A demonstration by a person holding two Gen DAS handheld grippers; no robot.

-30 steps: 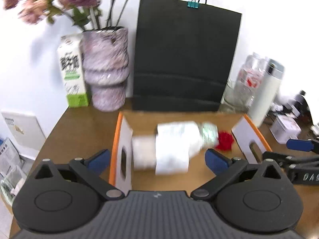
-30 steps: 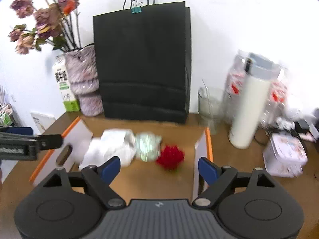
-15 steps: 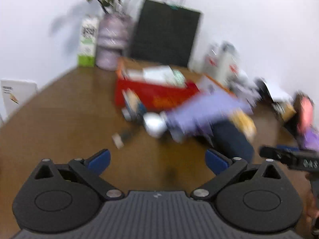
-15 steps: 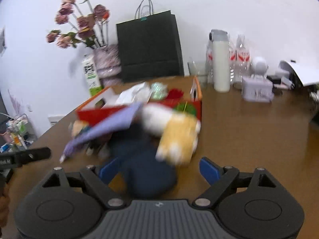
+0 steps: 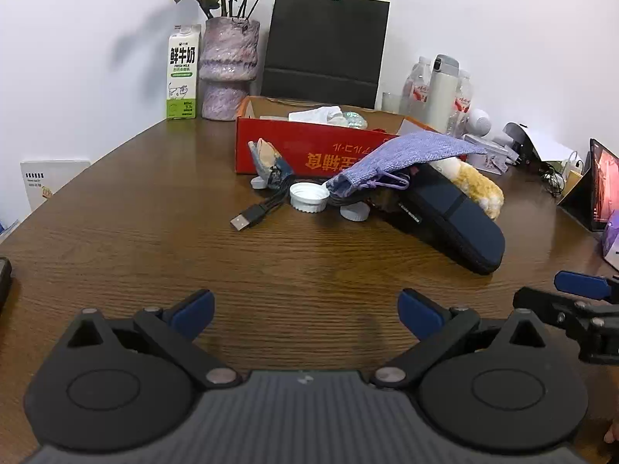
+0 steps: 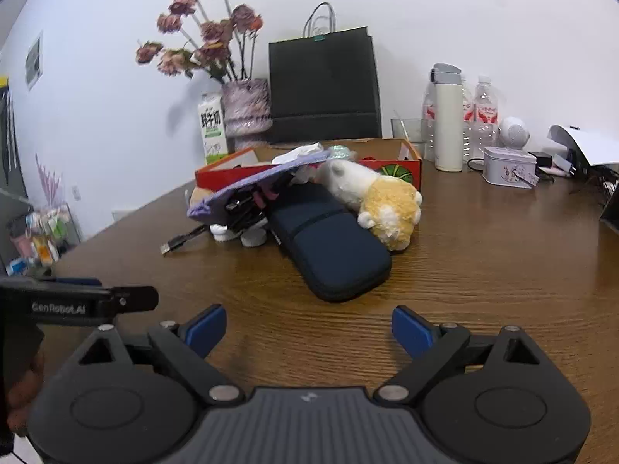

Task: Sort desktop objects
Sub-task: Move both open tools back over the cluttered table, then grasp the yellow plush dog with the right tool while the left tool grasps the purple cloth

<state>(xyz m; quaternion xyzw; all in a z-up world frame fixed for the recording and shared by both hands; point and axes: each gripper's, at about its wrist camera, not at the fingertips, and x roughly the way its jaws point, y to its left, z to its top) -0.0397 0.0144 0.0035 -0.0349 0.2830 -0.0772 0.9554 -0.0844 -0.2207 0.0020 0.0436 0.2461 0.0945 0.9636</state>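
A heap of loose items lies on the wooden table in front of a red cardboard box [image 5: 309,150] [image 6: 402,166]. It holds a navy zip case [image 5: 452,220] [image 6: 332,247], a purple knit pouch [image 5: 406,154] [image 6: 247,185], a white and yellow plush toy [image 5: 476,185] [image 6: 383,201], white bottle caps [image 5: 309,197] and a black USB cable [image 5: 251,218] [image 6: 180,241]. My left gripper [image 5: 305,309] is open and empty, well short of the heap. With nothing between its jaws, which are opening, my right gripper [image 6: 307,326] sits just before the navy case.
At the back stand a milk carton [image 5: 183,73], a vase of dried flowers [image 5: 228,69], a black paper bag [image 5: 325,42], a white flask [image 6: 448,120], water bottles and a small tin [image 6: 508,164]. A tablet [image 5: 595,189] leans at the right edge.
Both grippers pulled back from above the red box and came lower. The heap in front of the box has come into view, and the wadded paper stays inside the box.
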